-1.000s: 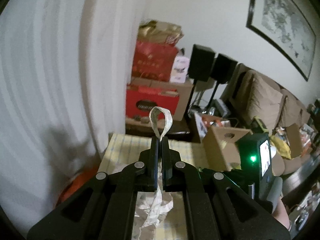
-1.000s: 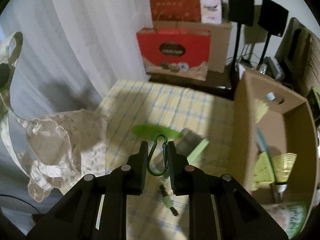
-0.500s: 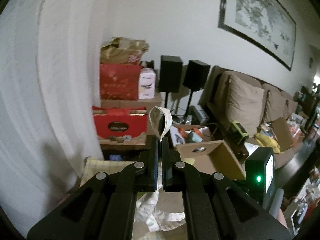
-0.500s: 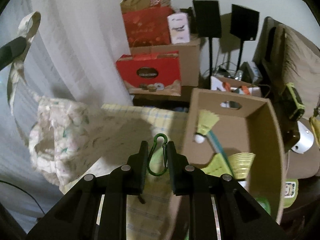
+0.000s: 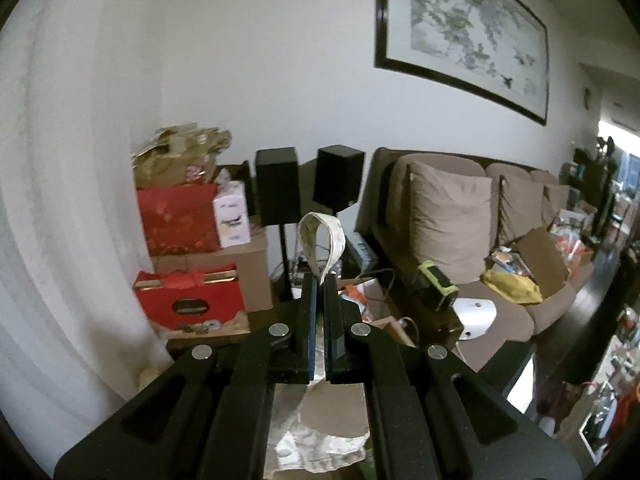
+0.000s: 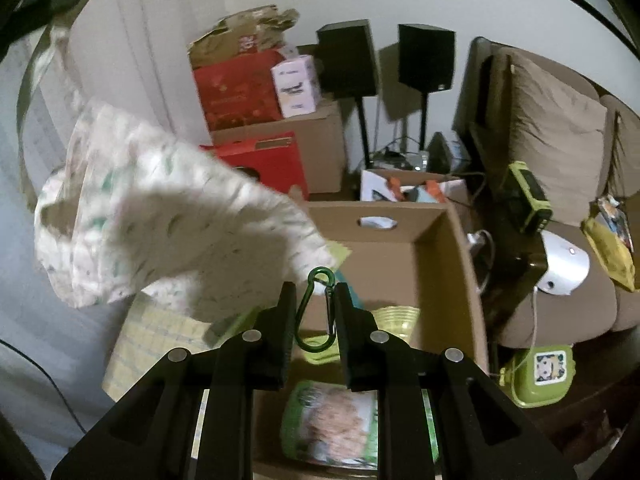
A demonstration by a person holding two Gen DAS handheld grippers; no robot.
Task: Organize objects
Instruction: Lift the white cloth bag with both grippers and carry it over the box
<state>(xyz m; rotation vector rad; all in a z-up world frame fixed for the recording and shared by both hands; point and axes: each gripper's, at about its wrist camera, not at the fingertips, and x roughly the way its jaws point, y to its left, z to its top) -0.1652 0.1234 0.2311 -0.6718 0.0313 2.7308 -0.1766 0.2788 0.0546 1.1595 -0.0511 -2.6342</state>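
Right wrist view: a green carabiner [image 6: 315, 309] is pinched across its width between the right tongs [image 6: 314, 322], above the near end of the open cardboard box [image 6: 456, 256]. To the left of the box and higher, a printed cloth bag [image 6: 160, 216] is seen hanging in mid-air, blurred, its lower corner over the box's left wall. In the left wrist view the bag's strap [image 5: 322, 240] is clamped in the closed left tongs [image 5: 320, 292], a loop standing above the tips and the cloth trailing beneath.

Several risks are judged from this. The carabiner is held only by its two thin sides, so it could be twisted out of the pads or dropped short of the box. The strap is thin and slippery-looking; it could be pulled through the pads by the bag's swing. The hanging bag could be caught on the box's left wall, or the box could be dragged or tipped. Shuttlecocks [image 6: 396, 316] and a packet [image 6: 332, 424] already in the box could be covered or knocked by the cloth.
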